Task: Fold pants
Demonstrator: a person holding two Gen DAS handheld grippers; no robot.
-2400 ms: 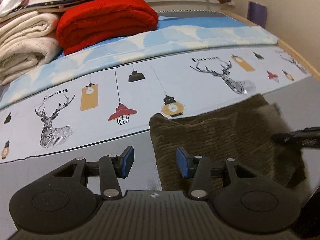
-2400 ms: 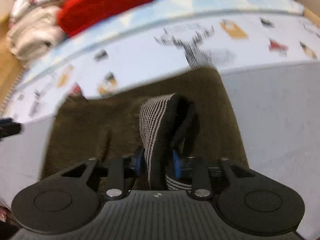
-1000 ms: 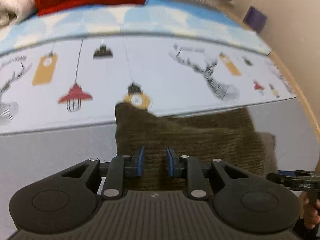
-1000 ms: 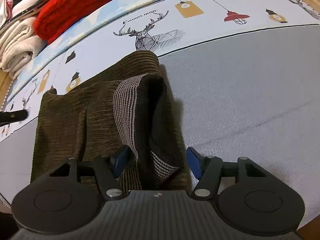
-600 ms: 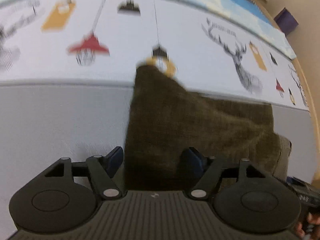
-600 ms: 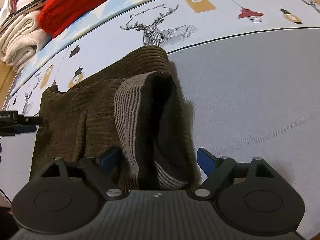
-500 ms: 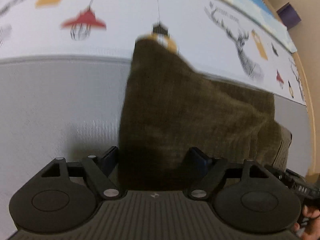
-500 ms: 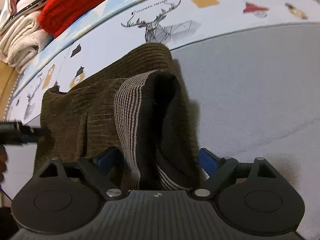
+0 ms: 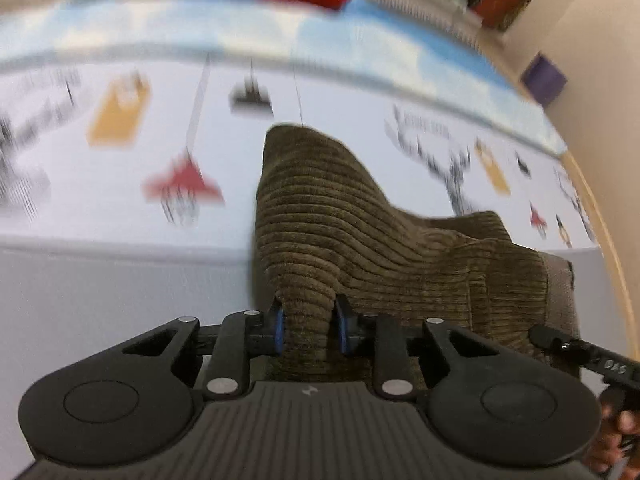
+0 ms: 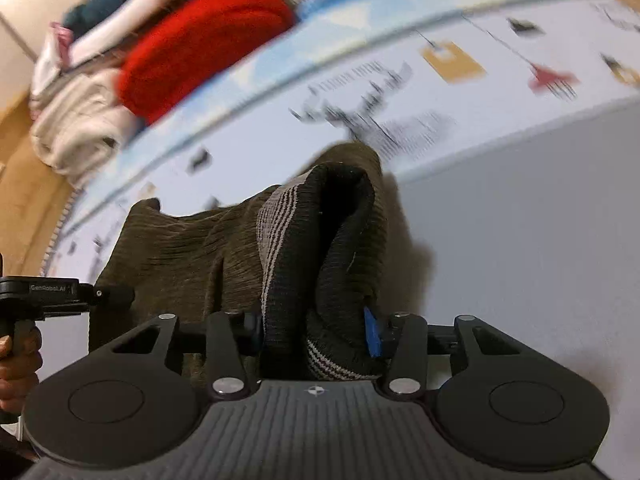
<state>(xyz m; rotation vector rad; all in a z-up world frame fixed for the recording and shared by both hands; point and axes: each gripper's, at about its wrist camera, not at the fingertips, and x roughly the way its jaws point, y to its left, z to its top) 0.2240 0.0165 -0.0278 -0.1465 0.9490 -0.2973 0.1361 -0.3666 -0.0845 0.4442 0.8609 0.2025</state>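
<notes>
Left wrist view: you are pinching a bunched fold of the brown corduroy pants (image 9: 352, 216) in your left gripper (image 9: 309, 330). Its jaws have just been closing, and both blue pads (image 9: 278, 328) are pressing on the cloth between them. From that pinch the fabric is rising in a ridge up toward the far corner, while the rest of the garment is lying folded on the bed sheet (image 9: 100, 288), across the line where the grey band meets the strip printed with lamps and deer. At the lower right edge the tip of your right gripper (image 9: 560, 346) is sitting at the pants' far side.

Seen from the right wrist, your right gripper (image 10: 316, 334) is clamping the thick striped waistband (image 10: 296, 264), which is standing up in a dark open loop. These jaws have just been closing too; the right blue pad (image 10: 371, 334) is bearing against the bundle, and the left one is hidden behind the cloth. Your left gripper (image 10: 60, 292) is showing at the left edge, against the pants' other end. Behind, a red folded blanket (image 10: 208, 36) and cream folded blankets (image 10: 80, 120) are lying stacked at the bed's far side.
</notes>
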